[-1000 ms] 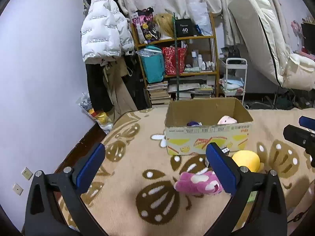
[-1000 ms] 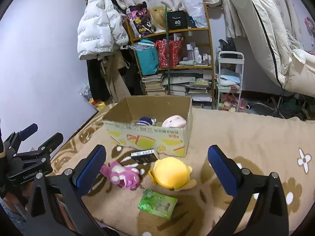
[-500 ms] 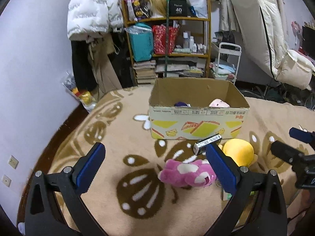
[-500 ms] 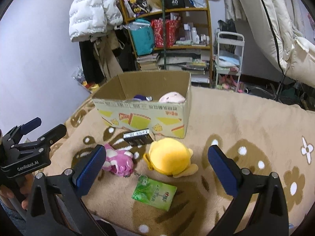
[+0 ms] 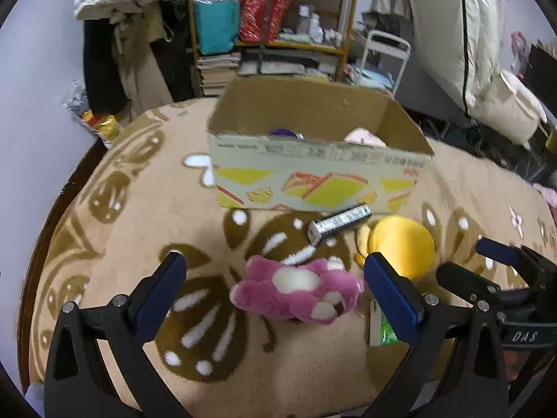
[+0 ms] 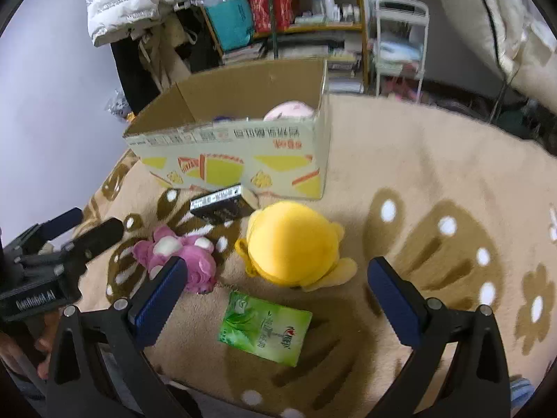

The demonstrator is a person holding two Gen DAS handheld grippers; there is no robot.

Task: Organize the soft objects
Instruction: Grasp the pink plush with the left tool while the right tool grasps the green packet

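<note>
A pink plush toy (image 5: 299, 292) lies on the beige patterned blanket (image 5: 139, 216), just ahead of my open left gripper (image 5: 278, 296) and between its fingers' line. To its right sits a round yellow plush (image 5: 400, 247). In the right wrist view the yellow plush (image 6: 292, 240) lies just ahead of my open right gripper (image 6: 275, 296), with the pink plush (image 6: 177, 257) by the left finger. Behind both stands an open cardboard box (image 6: 243, 153) holding a pale pink plush (image 6: 289, 111) and a purple item (image 5: 285, 133).
A green tissue pack (image 6: 264, 327) lies near the right gripper. A dark flat box (image 6: 219, 205) leans by the carton. Beyond the blanket stand a cluttered shelf (image 5: 275, 17), a white cart (image 5: 379, 55), hanging coats and an upright mattress (image 5: 449, 28).
Both grippers have moved forward and tilted down toward the toys. The pink and yellow plushes now appear larger and closer. Both stay open and hold nothing.
</note>
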